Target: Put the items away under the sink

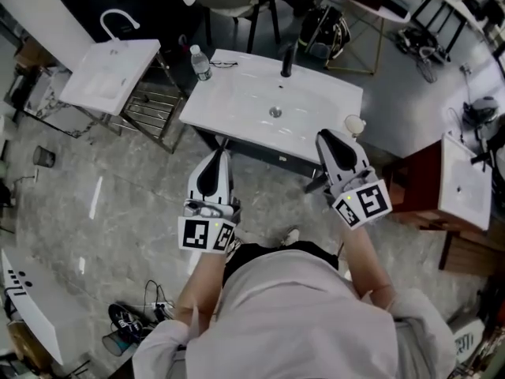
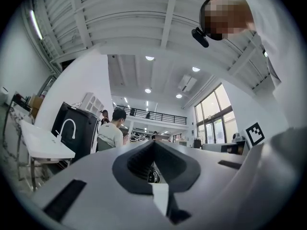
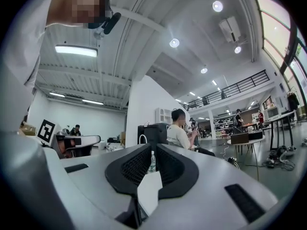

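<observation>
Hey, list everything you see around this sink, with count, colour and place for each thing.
Sink: one, white, centre, on a dark cabinet.
Faucet: one, black, that sink's back edge.
Water bottle: one, clear, sink's back left corner.
Round object: one, cream, sink's right edge; unidentifiable.
Second sink: one, white, white faucet, left.
Third sink: one, white, on a reddish-brown cabinet, far right.
Shoes: apparently a pair, dark, floor, lower left.
Left tool: one, white with black pads, shut, empty, before the sink's left front.
Right tool: one, same colours, shut, empty, at the sink's right front.
</observation>
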The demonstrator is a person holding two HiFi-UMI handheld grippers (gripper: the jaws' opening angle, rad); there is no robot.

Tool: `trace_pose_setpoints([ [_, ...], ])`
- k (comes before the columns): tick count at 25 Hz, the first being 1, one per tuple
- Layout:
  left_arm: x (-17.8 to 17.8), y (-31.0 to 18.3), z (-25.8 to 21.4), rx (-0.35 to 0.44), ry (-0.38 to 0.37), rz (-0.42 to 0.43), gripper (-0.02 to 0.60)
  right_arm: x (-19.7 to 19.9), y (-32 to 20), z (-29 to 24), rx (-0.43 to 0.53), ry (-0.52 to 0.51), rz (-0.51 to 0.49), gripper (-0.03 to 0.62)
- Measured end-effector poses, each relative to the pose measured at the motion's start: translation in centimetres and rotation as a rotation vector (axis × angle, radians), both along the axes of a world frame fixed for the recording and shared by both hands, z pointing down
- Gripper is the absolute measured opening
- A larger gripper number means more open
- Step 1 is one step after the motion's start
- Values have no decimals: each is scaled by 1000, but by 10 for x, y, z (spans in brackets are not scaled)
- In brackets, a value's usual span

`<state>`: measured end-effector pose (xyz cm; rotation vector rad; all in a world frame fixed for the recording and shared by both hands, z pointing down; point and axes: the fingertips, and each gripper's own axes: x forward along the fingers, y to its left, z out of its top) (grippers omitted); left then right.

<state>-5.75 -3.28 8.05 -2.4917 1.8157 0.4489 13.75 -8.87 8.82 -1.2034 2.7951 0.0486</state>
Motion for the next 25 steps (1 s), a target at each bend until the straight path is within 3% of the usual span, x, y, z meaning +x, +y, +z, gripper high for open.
trace_pose_setpoints([
  [12,-3,15,17,-20,44,-55,3,23,-6,11,-43,7,17,55],
  [25,6,16,23,-41,21,1,3,21,8,11,-48,5,40,55],
])
